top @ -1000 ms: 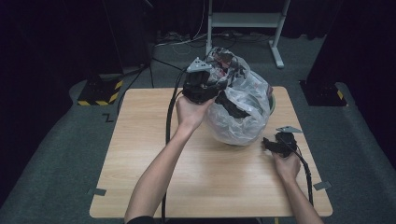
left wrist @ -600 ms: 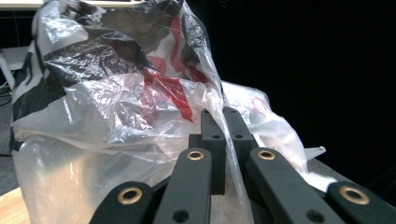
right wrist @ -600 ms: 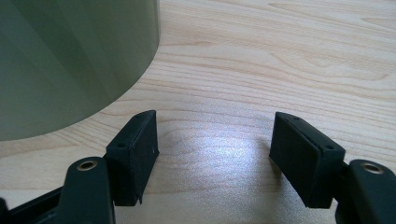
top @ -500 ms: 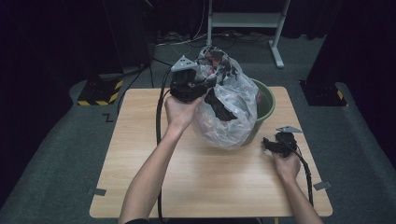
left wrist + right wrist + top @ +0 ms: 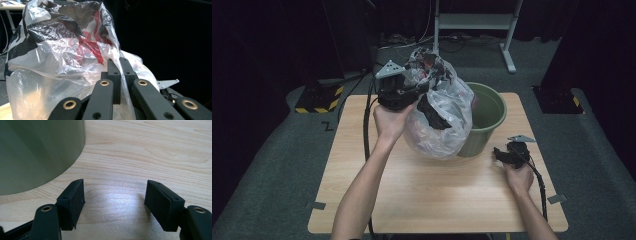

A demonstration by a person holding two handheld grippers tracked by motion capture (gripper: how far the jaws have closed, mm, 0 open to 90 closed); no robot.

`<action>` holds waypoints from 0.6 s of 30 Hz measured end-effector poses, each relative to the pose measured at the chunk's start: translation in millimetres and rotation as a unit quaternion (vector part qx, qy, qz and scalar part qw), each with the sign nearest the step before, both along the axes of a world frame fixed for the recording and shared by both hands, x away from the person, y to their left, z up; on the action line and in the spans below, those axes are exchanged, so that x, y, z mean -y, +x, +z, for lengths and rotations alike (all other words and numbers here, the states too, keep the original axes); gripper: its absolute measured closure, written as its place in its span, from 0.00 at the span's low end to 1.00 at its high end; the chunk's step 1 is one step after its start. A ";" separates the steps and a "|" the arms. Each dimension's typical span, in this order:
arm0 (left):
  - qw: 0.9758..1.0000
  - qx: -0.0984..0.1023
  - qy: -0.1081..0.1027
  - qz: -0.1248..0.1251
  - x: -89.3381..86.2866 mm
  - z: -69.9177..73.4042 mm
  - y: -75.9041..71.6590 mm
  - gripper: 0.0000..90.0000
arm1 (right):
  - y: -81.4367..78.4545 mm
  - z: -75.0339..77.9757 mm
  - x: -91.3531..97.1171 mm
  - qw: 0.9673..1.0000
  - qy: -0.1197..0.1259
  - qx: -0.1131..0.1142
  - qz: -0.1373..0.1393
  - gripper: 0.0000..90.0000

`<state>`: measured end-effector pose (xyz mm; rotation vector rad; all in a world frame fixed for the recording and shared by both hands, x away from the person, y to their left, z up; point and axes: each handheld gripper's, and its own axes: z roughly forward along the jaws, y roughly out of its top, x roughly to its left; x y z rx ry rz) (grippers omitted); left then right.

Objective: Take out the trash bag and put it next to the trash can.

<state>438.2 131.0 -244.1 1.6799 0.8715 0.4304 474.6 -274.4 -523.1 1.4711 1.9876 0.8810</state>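
Note:
A full clear plastic bag [image 5: 439,117] with red and black print hangs in the air, left of a green bucket [image 5: 486,107]. My left gripper [image 5: 414,87] is shut on the bag's bunched top edge. In the left gripper view the jaws pinch a fold of the bag [image 5: 62,57] at my left gripper [image 5: 120,63]. My right gripper [image 5: 499,154] rests low on the table right of the bucket, open with nothing between its fingers. In the right gripper view my right gripper [image 5: 115,200] faces bare wood beside the bucket's wall [image 5: 37,150].
The wooden table [image 5: 422,195] has free room in front and at the left. Cables trail from both grippers. Beyond the table stand a white metal frame [image 5: 472,22] and yellow-black striped bases [image 5: 314,100] on the dark floor.
My left gripper has carried the bag to the left, off the bucket, so the bucket's green opening now shows. The right gripper has stayed in place.

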 end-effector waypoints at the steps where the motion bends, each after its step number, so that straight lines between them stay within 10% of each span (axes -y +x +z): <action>1: 1.000 0.000 0.000 0.001 -2.2 -0.3 -0.5 0.99 | 0.0 0.0 0.0 1.000 0.000 0.000 0.000 0.36; 18: 1.000 -0.005 -0.012 0.026 -36.9 -5.4 -8.4 0.99 | 0.0 0.0 -0.1 1.000 0.000 0.000 0.000 0.35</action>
